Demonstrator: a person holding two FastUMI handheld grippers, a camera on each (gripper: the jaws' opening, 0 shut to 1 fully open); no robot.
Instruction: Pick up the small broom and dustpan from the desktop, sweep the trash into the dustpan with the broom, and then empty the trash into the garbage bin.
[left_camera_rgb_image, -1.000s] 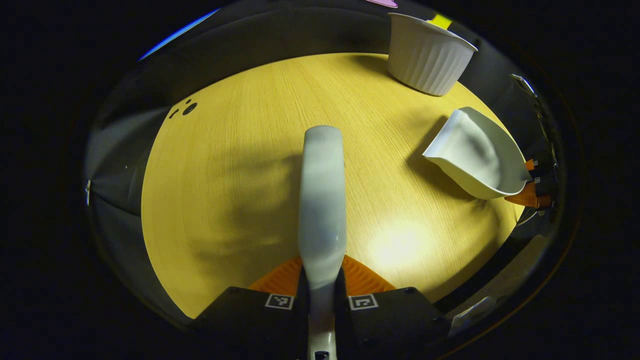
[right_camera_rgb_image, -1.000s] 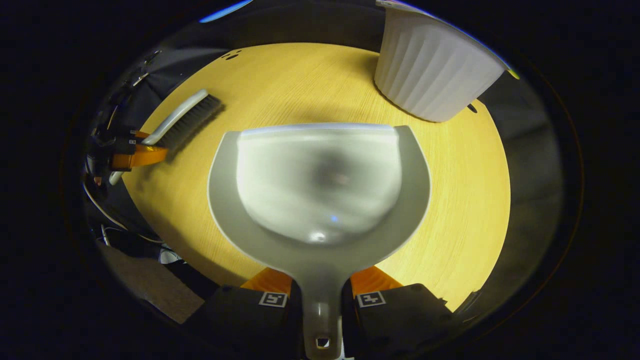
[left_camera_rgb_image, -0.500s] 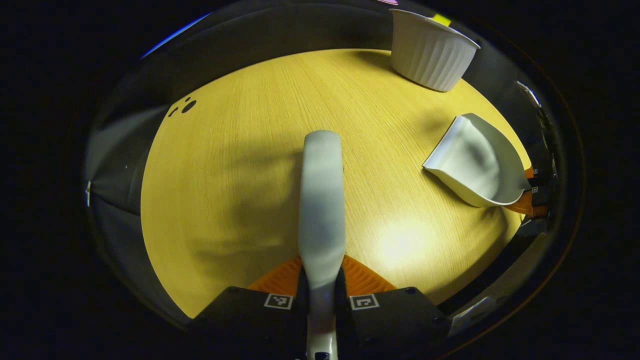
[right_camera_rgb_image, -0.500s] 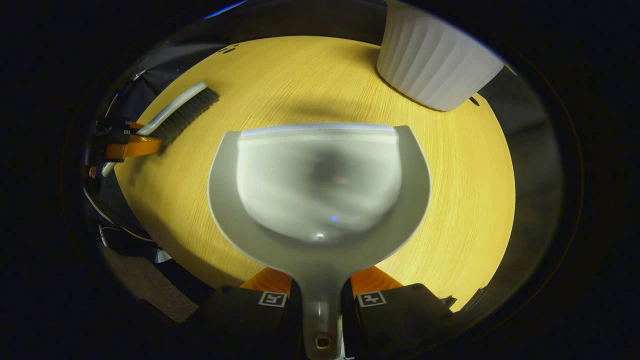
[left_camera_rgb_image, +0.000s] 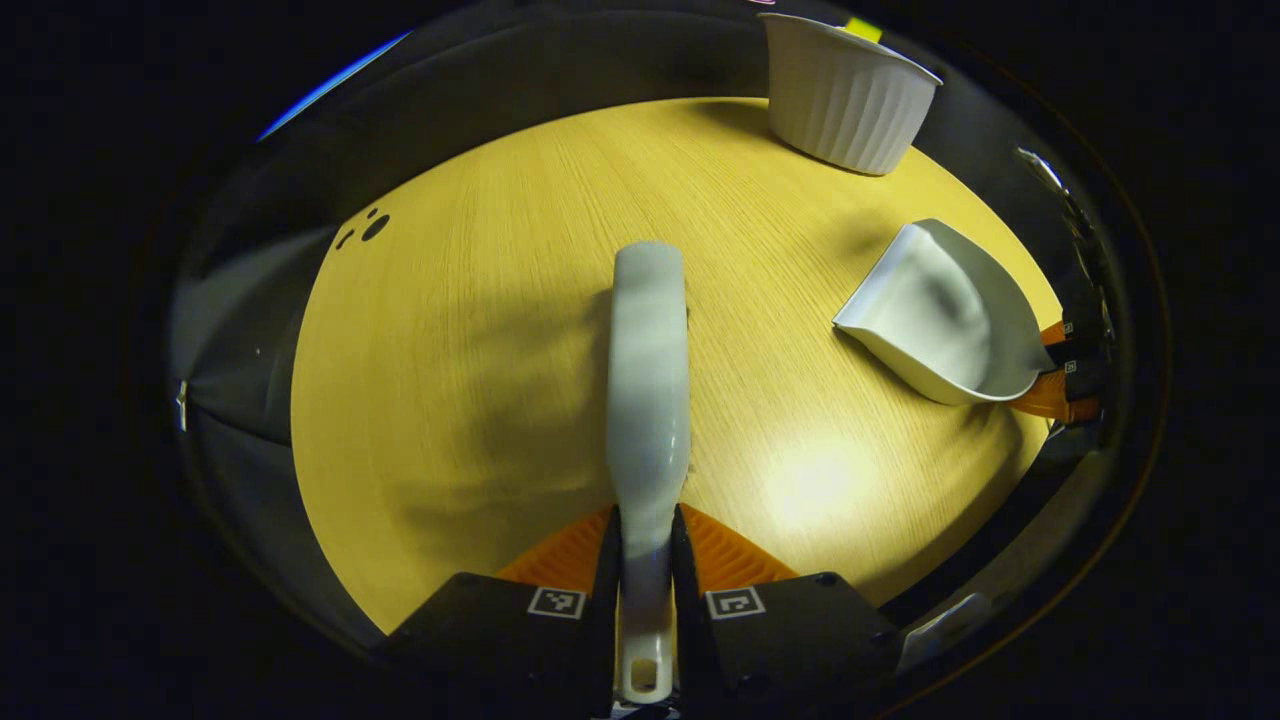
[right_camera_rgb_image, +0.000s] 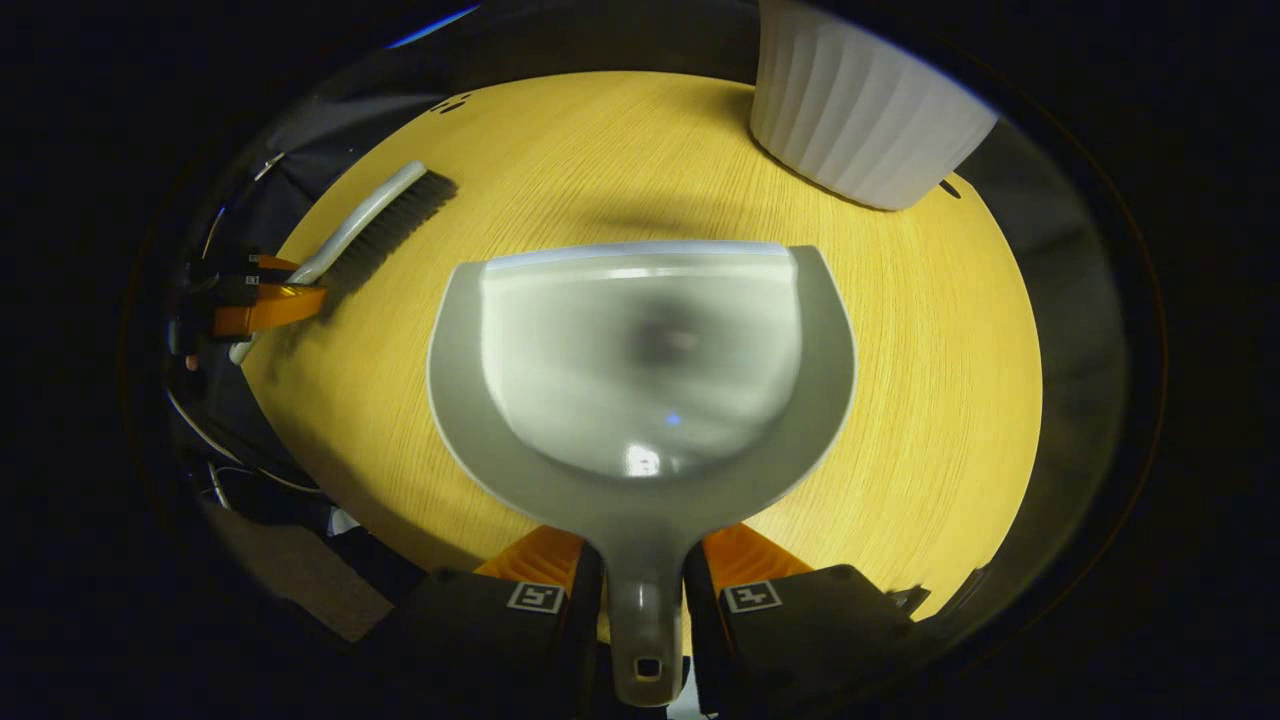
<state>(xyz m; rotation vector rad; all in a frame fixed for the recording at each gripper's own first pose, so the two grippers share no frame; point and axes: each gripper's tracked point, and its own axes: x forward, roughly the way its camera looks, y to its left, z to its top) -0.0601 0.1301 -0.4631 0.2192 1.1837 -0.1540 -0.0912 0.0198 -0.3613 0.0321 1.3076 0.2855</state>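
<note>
My left gripper (left_camera_rgb_image: 646, 565) is shut on the handle of the small grey broom (left_camera_rgb_image: 648, 380), which points away over the round wooden table (left_camera_rgb_image: 480, 330). In the right gripper view the broom (right_camera_rgb_image: 372, 222) lies at the left with its dark bristles down on the table, the left gripper (right_camera_rgb_image: 262, 303) at its handle. My right gripper (right_camera_rgb_image: 645, 600) is shut on the handle of the grey dustpan (right_camera_rgb_image: 640, 370), whose lip faces away. The dustpan (left_camera_rgb_image: 940, 315) shows at the right of the left gripper view, lip low to the table. I see no trash in the pan.
A white ribbed bin (left_camera_rgb_image: 845, 95) stands at the table's far edge, large at the upper right as the bin (right_camera_rgb_image: 860, 125) in the right gripper view. A few small dark spots (left_camera_rgb_image: 368, 226) lie near the table's far left rim. Cables (right_camera_rgb_image: 215, 440) hang beside the table.
Both handles now reach slightly further back between the fingers, their hanging holes more visible. The dustpan and broom have shifted only a little over the table.
</note>
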